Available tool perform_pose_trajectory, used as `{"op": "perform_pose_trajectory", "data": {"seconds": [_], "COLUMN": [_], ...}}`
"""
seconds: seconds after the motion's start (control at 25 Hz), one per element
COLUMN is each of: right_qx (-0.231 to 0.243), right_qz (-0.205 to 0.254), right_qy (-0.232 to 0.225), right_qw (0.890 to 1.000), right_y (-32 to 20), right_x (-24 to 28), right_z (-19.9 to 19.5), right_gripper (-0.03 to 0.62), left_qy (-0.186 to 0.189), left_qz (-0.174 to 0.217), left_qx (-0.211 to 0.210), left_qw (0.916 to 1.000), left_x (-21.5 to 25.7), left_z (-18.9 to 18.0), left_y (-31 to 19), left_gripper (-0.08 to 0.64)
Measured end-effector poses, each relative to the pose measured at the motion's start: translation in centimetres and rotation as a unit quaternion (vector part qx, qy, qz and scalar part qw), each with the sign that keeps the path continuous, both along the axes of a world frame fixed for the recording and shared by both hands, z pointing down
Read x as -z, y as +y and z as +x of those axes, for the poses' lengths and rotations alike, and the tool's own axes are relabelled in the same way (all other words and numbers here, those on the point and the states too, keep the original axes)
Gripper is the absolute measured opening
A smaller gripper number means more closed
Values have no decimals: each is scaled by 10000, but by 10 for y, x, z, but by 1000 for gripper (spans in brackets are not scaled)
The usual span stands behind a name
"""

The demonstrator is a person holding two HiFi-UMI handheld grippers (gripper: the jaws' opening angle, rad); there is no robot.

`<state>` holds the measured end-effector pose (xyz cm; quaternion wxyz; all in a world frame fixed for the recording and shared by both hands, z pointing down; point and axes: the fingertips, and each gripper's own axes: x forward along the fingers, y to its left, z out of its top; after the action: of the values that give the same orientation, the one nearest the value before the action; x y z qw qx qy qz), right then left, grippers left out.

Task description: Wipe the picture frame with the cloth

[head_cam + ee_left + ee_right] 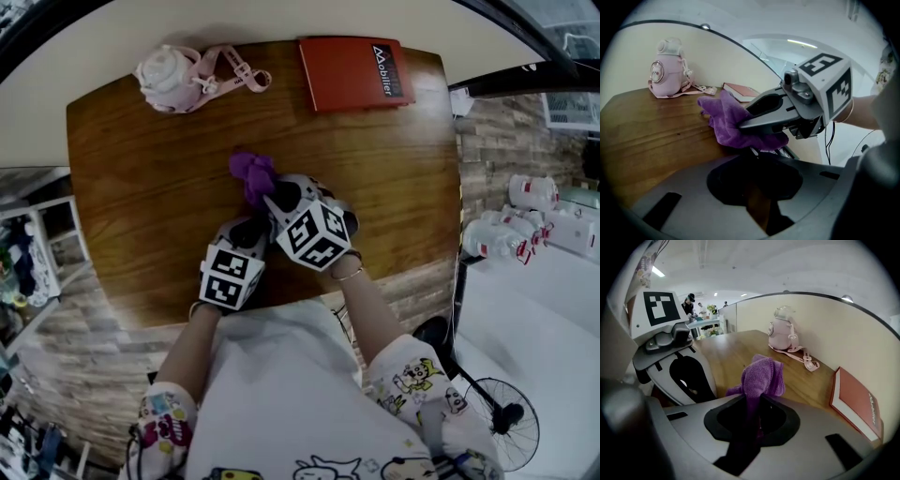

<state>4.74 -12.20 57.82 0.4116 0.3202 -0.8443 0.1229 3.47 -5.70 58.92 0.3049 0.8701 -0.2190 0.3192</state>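
Note:
In the head view both grippers meet over the middle of the wooden table (141,197). My right gripper (277,199) is shut on a purple cloth (251,172), which bunches out past its tips (761,376). The right gripper (752,423) points steeply down at the table. My left gripper (246,234) sits just beside and below it, closed on a thin brown edge (758,208) that looks like the picture frame; most of the frame is hidden by the jaws. In the left gripper view the cloth (723,119) hangs right in front of the left gripper (757,187).
A pink bottle with a strap (169,77) stands at the table's far left. A red book (354,72) lies at the far edge, right of centre. White bottles (506,239) and a floor fan (506,417) are off the table to the right.

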Motion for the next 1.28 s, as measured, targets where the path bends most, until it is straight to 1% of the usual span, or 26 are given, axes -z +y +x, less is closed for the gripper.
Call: {"op": "perform_pose_trajectory", "data": {"seconds": [0.2, 0.4, 0.6, 0.84, 0.96, 1.16, 1.28], "right_qx": [-9, 16, -52, -553, -796, -1300, -1515], "right_qz": [-96, -47, -55, -182, -201, -325, -384], "right_qy": [88, 291, 425, 219, 193, 156, 117], "right_qw": [9999, 9996, 9991, 9981, 9964, 9909, 9876], "right_y": [1, 7, 13, 19, 22, 29, 33], "right_x": [-2, -4, -4, 1, 3, -1, -5], "right_z": [5, 19, 42, 66, 79, 109, 118], "right_gripper": [66, 66, 66, 66, 66, 66, 66], "left_qy": [-17, -35, -30, -22, -26, -43, -42], "left_qz": [38, 165, 89, 90, 102, 104, 100], "left_qx": [6, 27, 107, 119, 123, 120, 115], "left_qw": [10000, 9999, 9999, 9999, 9999, 9999, 9999], "left_x": [1, 1, 1, 0, 0, 1, 1], "left_z": [0, 0, -1, -1, -1, -1, -1], "left_y": [0, 0, 0, 1, 0, 0, 0], "left_gripper": [69, 66, 64, 64, 64, 64, 64]}}
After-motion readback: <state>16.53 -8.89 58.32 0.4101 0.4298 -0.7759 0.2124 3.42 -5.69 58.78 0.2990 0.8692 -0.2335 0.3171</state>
